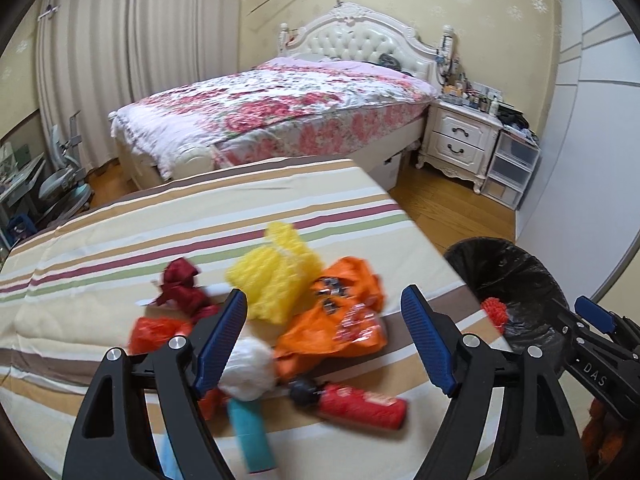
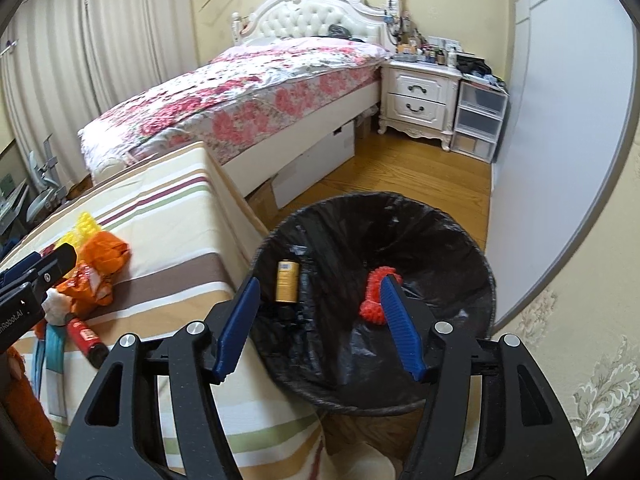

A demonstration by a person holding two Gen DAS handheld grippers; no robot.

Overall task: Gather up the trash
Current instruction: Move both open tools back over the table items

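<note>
A: What's the biggest thing near you?
B: The striped bed (image 1: 168,216), with the lined bin (image 2: 472,280) just beside its edge.
A: And the trash?
B: An orange bag (image 1: 340,320), yellow wrap (image 1: 280,276) and red can (image 1: 360,404) lie on the bed; a yellow can (image 2: 287,281) and red scrap (image 2: 374,296) sit in the bin.
A: Your fingers?
B: My left gripper (image 1: 324,340) hangs spread above the pile, holding nothing; my right gripper (image 2: 320,320) is spread over the bin, 2 pads bare

**2 wrist views, angled down over the striped table and bin**

Left wrist camera looks down, close over the striped tablecloth (image 1: 120,240), bin (image 1: 516,276) at right edge. Right wrist camera hangs near above that bin (image 2: 440,240), tablecloth at left. Both share the bed (image 1: 280,108) across the top.
</note>
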